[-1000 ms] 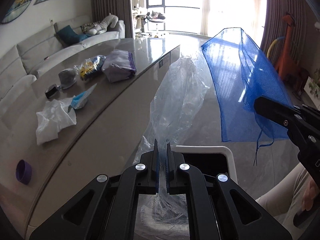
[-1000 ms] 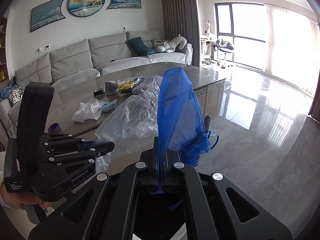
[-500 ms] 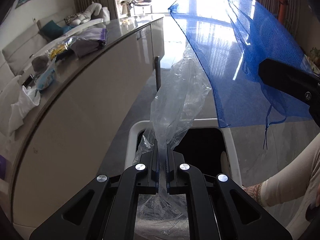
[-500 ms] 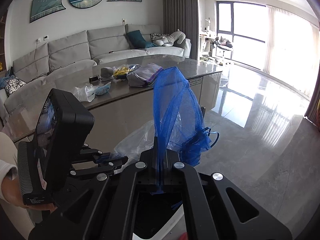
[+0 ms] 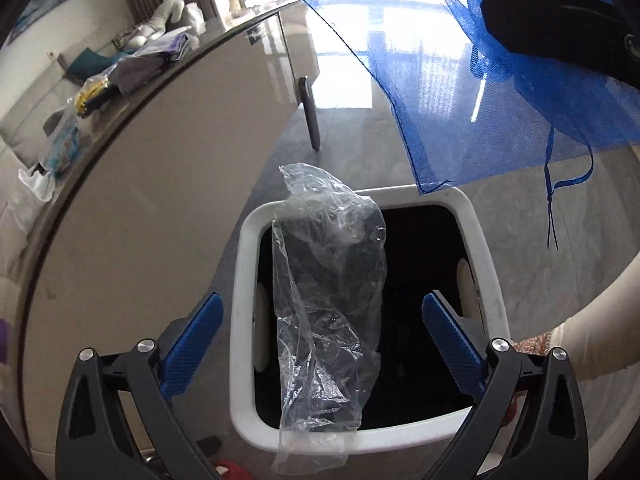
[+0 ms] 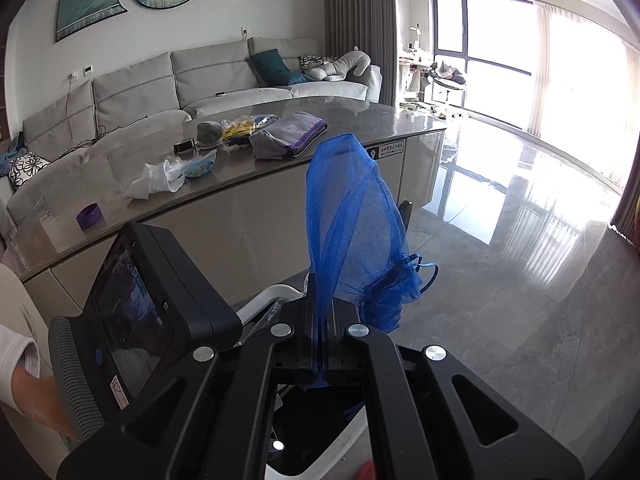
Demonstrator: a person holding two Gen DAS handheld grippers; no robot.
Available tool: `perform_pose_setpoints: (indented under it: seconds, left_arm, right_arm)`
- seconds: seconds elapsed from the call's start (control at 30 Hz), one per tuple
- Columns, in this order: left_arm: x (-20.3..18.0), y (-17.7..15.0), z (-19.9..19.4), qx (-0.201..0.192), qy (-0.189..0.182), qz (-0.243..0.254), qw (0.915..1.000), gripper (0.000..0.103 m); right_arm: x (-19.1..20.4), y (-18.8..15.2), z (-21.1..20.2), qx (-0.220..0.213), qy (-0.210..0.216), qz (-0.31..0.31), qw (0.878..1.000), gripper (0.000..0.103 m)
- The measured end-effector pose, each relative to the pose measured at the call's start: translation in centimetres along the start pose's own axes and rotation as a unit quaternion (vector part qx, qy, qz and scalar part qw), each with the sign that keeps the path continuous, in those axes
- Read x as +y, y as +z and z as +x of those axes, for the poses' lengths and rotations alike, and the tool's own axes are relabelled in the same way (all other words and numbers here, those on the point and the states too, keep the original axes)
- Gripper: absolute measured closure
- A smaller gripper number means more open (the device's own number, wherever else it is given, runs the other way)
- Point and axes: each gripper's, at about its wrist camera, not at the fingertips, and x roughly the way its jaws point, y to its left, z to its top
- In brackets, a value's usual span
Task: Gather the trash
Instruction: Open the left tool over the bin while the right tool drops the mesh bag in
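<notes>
Mid-drop. Left gripper [image 5: 320, 344] was opening over the bin [image 5: 486, 264], jaws spread wide, pads clear of the clear bag [image 5: 328, 292] hanging loose between them above the dark opening, beside the table [image 5: 152, 208]. Right gripper [image 6: 320, 354] clamped tight on the blue net [image 6: 352, 216], up right of the bin. Likely next: net brought over the opening and let go. More trash [image 6: 160, 178] left on the table, far left.

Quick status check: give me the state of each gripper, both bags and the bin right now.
left gripper: jaws opening, pads off the bag
clear plastic bag: released, over the bin mouth
white bin: open-topped, dark inside
right gripper: shut on the mesh bag
blue mesh bag: held, not yet dropped
</notes>
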Motion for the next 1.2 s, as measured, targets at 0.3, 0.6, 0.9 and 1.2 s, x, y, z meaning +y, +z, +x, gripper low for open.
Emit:
perform_pose_setpoints:
  seconds: [0.3,0.6,0.9,1.2]
  left_arm:
    - [0.5,-0.4,-1.3,-0.028,0.012,-0.005,0.9995,0.005]
    - [6.8,-0.6,-4.6,-0.086,0.104,-0.091,0.9866,0.005]
    - [11.7,-0.7,-7.5,-0.134,0.151,-0.150,0.9678,0.005]
    - [13.2,-1.3,-7.8,-0.130,0.143,-0.170,0.9662,0.005]
  right_arm:
    - [-0.2,0.0,0.5,0.010,-0.002,0.006,1.000,0.101]
    - [0.4,0.0,2.9,0.032,0.025,0.022,0.999,0.101]
    - [5.5,-1.5,7.1,0.096,0.080,-0.004,0.992,0.101]
    - [7.5,-5.3,10.7,0.182,0.051,-0.051,0.981,0.100]
